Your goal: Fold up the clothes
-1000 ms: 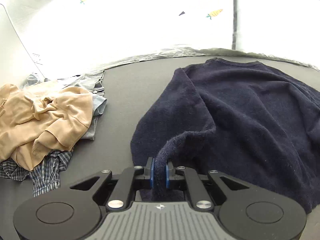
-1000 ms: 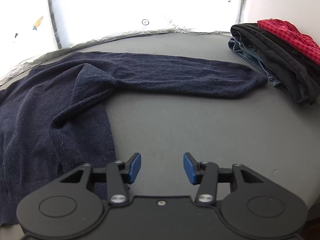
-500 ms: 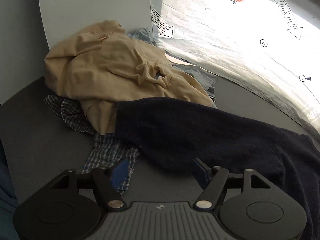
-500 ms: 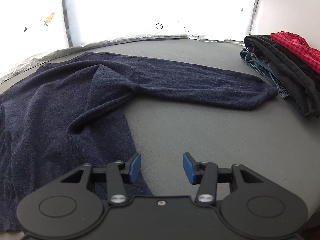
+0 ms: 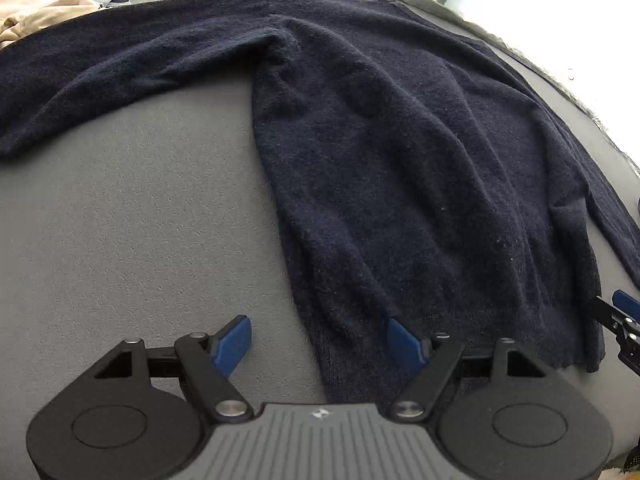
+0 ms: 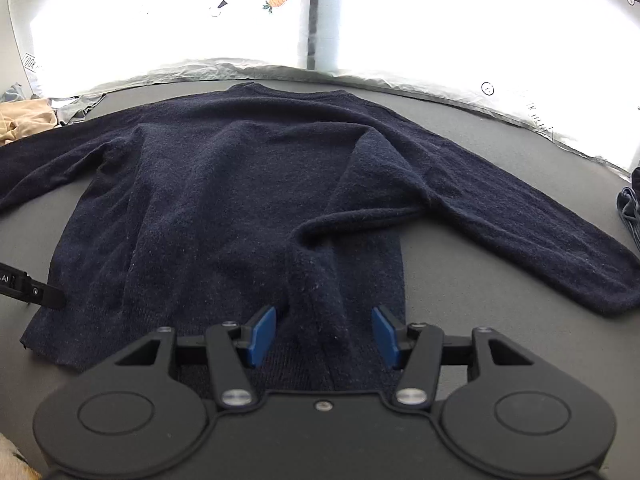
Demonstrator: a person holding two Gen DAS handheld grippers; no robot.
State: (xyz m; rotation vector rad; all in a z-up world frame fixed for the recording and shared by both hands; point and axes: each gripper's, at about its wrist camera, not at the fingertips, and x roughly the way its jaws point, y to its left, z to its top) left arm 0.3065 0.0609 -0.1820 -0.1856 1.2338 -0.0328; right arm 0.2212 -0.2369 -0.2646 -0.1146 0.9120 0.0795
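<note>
A dark navy sweater lies spread on the grey table, neck at the far side, both sleeves stretched outwards. It also shows in the left wrist view. My left gripper is open and empty over the hem's left corner, one finger on bare table, the other over cloth. My right gripper is open and empty, straddling a raised fold near the hem's right side. The right gripper's tip shows at the left view's right edge, and the left gripper's tip at the right view's left edge.
A heap of tan and grey clothes lies at the far left, also seen in the left wrist view. A dark garment peeks in at the right edge. A bright white backdrop rises behind the table.
My left gripper let go of the left sleeve after laying it out, then swung back to the hem's left corner. My right gripper moved left from bare table onto the hem.
</note>
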